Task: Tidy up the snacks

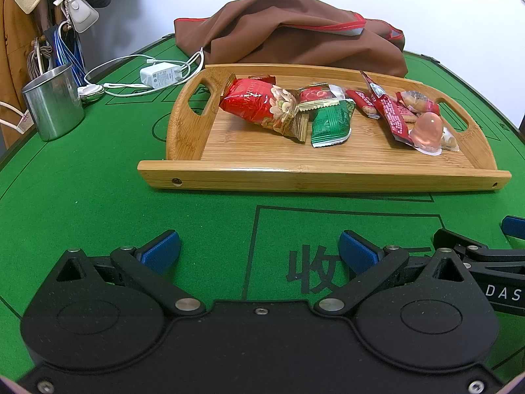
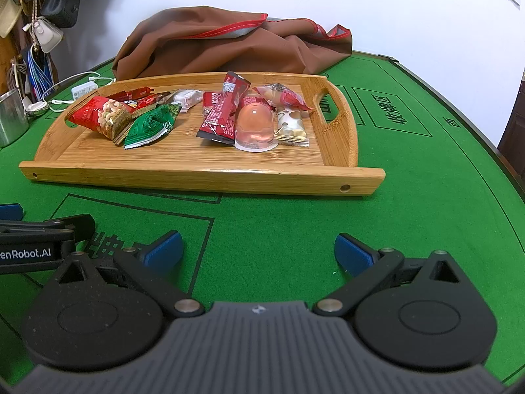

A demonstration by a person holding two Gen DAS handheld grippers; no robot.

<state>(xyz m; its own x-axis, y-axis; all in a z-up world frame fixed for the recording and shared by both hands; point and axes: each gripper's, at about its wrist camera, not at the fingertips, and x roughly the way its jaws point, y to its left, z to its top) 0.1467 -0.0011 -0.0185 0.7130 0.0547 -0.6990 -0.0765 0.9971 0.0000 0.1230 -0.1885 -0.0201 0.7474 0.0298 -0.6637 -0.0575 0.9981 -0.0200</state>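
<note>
Nearest the cameras, the left gripper (image 1: 259, 249) and right gripper (image 2: 259, 249) hover side by side over the green table (image 2: 279, 226), fingers spread wide, holding nothing. Beyond them, the wooden tray (image 2: 203, 177) carries the snacks: nut bag (image 2: 98, 116), green packet (image 2: 149, 126), jelly cup (image 2: 255, 124). Behind lies a brown bag (image 2: 213, 42)

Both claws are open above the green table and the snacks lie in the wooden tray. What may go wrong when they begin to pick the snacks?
1. The pink jelly cup touches the red wrappers, so a claw may drag both.
2. The green packet leans on the nut bag; lifting one may shift the other.
3. Left claw and right claw are close and may collide.
</note>
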